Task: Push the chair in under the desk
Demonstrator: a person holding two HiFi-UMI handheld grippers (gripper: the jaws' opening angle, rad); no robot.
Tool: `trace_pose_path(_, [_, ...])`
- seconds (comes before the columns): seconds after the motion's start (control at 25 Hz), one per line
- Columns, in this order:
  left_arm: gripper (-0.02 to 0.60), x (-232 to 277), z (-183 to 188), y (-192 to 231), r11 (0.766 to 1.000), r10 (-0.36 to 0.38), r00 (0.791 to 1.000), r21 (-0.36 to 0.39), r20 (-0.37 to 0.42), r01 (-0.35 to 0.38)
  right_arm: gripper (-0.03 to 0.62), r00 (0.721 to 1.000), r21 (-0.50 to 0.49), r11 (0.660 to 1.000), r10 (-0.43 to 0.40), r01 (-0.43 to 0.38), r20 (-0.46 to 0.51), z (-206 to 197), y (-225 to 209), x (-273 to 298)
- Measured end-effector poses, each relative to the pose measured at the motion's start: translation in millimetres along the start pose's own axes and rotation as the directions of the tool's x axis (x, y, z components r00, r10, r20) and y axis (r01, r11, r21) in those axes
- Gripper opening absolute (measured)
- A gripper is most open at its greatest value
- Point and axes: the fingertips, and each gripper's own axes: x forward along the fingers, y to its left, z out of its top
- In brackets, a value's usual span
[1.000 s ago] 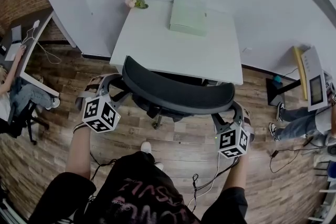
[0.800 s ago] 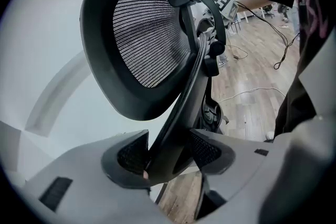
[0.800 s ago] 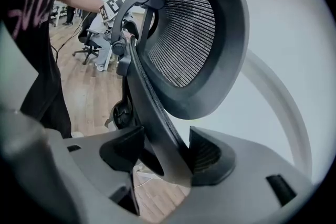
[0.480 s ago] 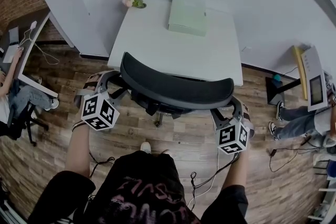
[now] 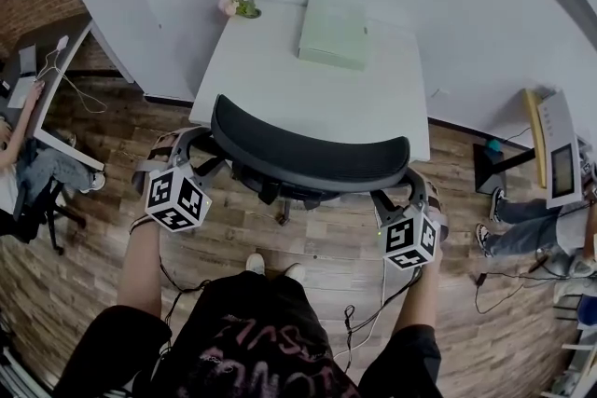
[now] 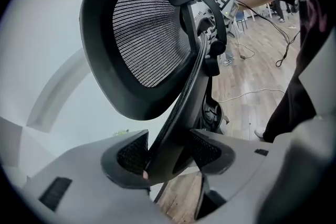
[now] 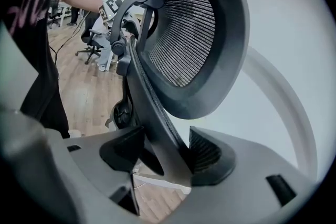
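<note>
A black mesh office chair (image 5: 308,156) stands at the near edge of the white desk (image 5: 270,79), its backrest top partly over the desk edge. My left gripper (image 5: 198,152) is shut on the backrest's left edge, my right gripper (image 5: 405,193) on its right edge. In the left gripper view, the backrest frame (image 6: 181,107) runs between the jaws of the left gripper (image 6: 167,152), with the mesh headrest (image 6: 147,34) above. The right gripper view shows the right gripper (image 7: 164,152) clamped on the backrest frame (image 7: 149,107) in the same way. The seat and wheels are hidden.
A pale green box (image 5: 334,31) and a small flower pot (image 5: 240,5) sit on the desk's far side. A seated person (image 5: 37,168) is at the left, another person's legs (image 5: 532,224) at the right. Cables (image 5: 366,320) trail on the wooden floor behind me.
The chair has slid a little farther toward the desk, and both grippers have moved forward with it, still clamped on the backrest.
</note>
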Motion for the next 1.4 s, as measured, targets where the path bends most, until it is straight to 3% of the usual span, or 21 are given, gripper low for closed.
trace_pose_path(1.4, [0.268,9.1,-6.5,12.0,0.998,0.031,0.999,-0.050,-0.043,-0.033,0.265,1.000,-0.026,1.000,0.009,-0.008,0.028,9.1,-7.7,15.7])
